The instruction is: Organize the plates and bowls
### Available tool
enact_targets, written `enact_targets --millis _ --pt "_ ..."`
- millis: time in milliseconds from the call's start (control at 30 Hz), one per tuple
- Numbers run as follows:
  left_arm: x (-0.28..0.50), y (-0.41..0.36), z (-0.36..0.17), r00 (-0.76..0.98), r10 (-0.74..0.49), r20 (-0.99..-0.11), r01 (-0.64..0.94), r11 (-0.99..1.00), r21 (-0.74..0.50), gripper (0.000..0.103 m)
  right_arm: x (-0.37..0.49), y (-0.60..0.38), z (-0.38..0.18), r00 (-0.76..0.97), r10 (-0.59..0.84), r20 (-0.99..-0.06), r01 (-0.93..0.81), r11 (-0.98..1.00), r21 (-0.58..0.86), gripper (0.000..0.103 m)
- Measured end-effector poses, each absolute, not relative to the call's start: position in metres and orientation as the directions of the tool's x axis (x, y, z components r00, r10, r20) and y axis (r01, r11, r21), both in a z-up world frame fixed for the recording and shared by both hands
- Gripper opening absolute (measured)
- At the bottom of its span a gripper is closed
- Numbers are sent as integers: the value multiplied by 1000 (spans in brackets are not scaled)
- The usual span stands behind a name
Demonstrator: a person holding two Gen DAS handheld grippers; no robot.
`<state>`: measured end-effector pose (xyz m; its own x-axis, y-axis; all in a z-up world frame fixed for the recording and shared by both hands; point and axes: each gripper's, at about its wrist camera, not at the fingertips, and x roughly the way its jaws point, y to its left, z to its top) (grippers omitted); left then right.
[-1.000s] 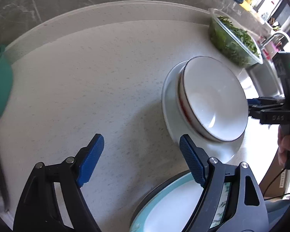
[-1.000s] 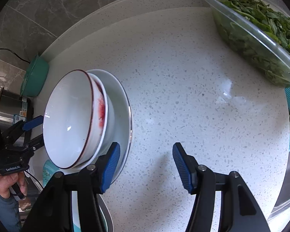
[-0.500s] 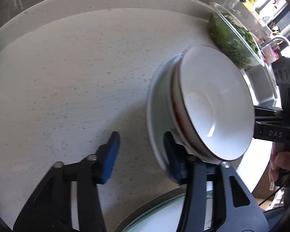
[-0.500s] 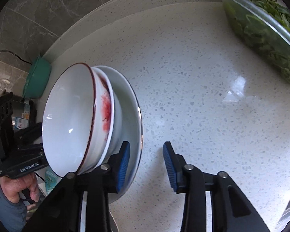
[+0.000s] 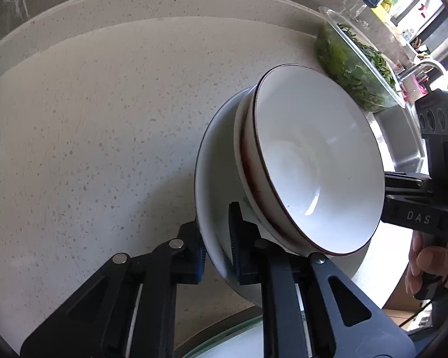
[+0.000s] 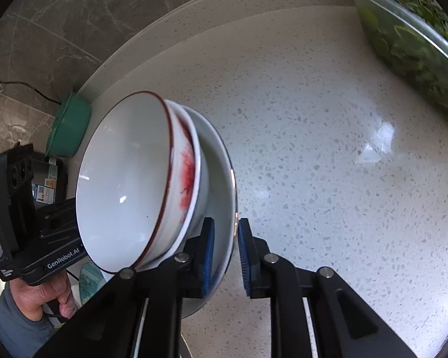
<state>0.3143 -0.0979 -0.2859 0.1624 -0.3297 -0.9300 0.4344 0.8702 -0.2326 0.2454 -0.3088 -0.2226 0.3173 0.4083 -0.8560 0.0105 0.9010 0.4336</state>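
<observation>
With both tongs pinching opposite edges of the white plate (image 5: 212, 176), you have it gripped from 2 sides. Your left gripper (image 5: 216, 247) has 1 blue pad under the plate's rim and the other on its upper face, pressed shut on it. Your right gripper (image 6: 225, 252) straddles the opposite rim, its jaws closing, the inner pad on the plate's face and the outer pad just beside the rim edge. On the plate sit 2 nested bowls (image 6: 128, 185), white with a dark red rim line; the lower one shows a red painted patch on its side. Plate and bowls are over the speckled white countertop (image 6: 328, 155). Beyond the plate, towards the sink side, stands a clear container of greens (image 5: 358, 68). A teal bowl (image 6: 70, 125) sits behind the plate by the grey wall. Just below the plate, a teal-rimmed plate (image 5: 242, 340) peeks out between your left tongs.
</observation>
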Motion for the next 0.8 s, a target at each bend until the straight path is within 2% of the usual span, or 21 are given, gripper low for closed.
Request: enact_targets --millis 800 --pt "311 -99 -280 197 -321 -926 432 877 -212 11 249 -310 -213 349 366 -863 -7 922 388 18"
